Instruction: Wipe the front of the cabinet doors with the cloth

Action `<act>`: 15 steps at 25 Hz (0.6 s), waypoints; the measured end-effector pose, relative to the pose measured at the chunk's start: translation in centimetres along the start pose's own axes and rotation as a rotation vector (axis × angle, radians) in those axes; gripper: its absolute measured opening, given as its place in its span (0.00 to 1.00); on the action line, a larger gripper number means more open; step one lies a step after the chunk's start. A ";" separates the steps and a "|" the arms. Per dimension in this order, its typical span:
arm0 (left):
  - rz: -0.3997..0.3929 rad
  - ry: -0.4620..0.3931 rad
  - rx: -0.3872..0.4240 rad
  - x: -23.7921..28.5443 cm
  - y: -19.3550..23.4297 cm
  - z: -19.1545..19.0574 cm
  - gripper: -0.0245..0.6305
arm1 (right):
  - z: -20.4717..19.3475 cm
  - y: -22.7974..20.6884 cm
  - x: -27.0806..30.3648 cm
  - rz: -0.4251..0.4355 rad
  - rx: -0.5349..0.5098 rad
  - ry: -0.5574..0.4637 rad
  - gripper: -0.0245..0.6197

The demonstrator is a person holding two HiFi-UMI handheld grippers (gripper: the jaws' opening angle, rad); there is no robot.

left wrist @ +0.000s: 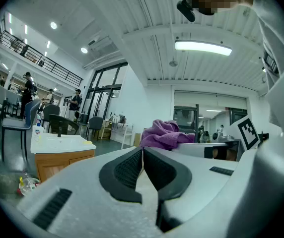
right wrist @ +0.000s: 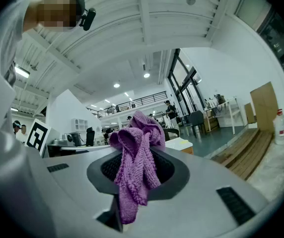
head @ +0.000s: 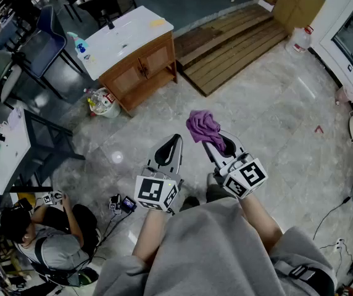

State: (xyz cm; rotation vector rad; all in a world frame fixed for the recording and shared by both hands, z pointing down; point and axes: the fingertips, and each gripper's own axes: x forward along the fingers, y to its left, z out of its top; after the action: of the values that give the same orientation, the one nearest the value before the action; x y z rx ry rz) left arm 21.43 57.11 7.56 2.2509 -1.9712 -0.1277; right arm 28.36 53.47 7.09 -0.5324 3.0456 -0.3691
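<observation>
A wooden cabinet [head: 141,66] with two doors and a white sink top stands ahead on the marble floor, well apart from both grippers. It also shows at the left of the left gripper view as the cabinet [left wrist: 62,157]. My right gripper [head: 216,142] is shut on a crumpled purple cloth [head: 202,127], which bulges above the jaws. In the right gripper view the cloth [right wrist: 143,133] hangs down over the right gripper [right wrist: 137,158]. My left gripper [head: 174,139] is level with it at the left. Seen along the jaws, the left gripper [left wrist: 143,152] is shut with nothing in it.
A wooden slatted platform [head: 232,42] lies right of the cabinet, with a water jug [head: 299,40] beyond it. A bag of bottles [head: 104,102] sits by the cabinet's left corner. A person [head: 47,239] sits at lower left near a table [head: 10,147], chairs and floor cables.
</observation>
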 end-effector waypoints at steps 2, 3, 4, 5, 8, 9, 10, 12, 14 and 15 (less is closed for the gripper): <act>-0.001 0.004 -0.008 0.0 -0.3 -0.2 0.06 | 0.1 0.0 -0.1 -0.010 0.007 -0.003 0.17; -0.003 0.007 -0.012 0.0 -0.5 -0.3 0.06 | 0.1 -0.1 -0.2 -0.016 0.005 -0.004 0.17; -0.007 0.009 -0.017 0.0 -0.7 -0.4 0.06 | 0.2 -0.3 -0.4 -0.023 0.002 -0.003 0.17; -0.011 0.011 -0.021 0.1 -1.0 -0.4 0.06 | 0.3 -0.6 -0.5 -0.031 -0.002 -0.002 0.17; -0.015 0.015 -0.030 0.3 -1.6 -0.4 0.06 | 0.6 -1.4 -0.7 -0.044 0.002 -0.007 0.17; -0.014 0.018 -0.031 0.3 -1.7 -0.6 0.06 | 0.6 -1.6 -0.9 -0.045 0.015 -0.014 0.17; -0.012 0.022 -0.033 0.3 -1.7 -0.8 0.06 | 0.6 -1.7 -1.0 -0.045 0.031 -0.022 0.17; -0.008 0.028 -0.047 0.5 -1.7 -1.2 0.06 | 0.6 -1.8 -1.3 -0.043 0.044 -0.030 0.17; -0.007 0.030 -0.063 0.7 -1.8 -1.4 0.06 | 0.5 -1.8 -1.6 -0.031 0.033 -0.027 0.17; -0.008 0.030 -0.065 0.9 -2.0 -1.5 0.06 | 0.5 -1.9 -1.7 -0.025 0.031 -0.026 0.17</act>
State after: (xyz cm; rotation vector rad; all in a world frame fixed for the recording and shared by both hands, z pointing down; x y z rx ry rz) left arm 23.72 56.57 8.73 2.2070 -1.9149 -0.1556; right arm 30.61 52.15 7.06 -0.5694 3.0063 -0.4059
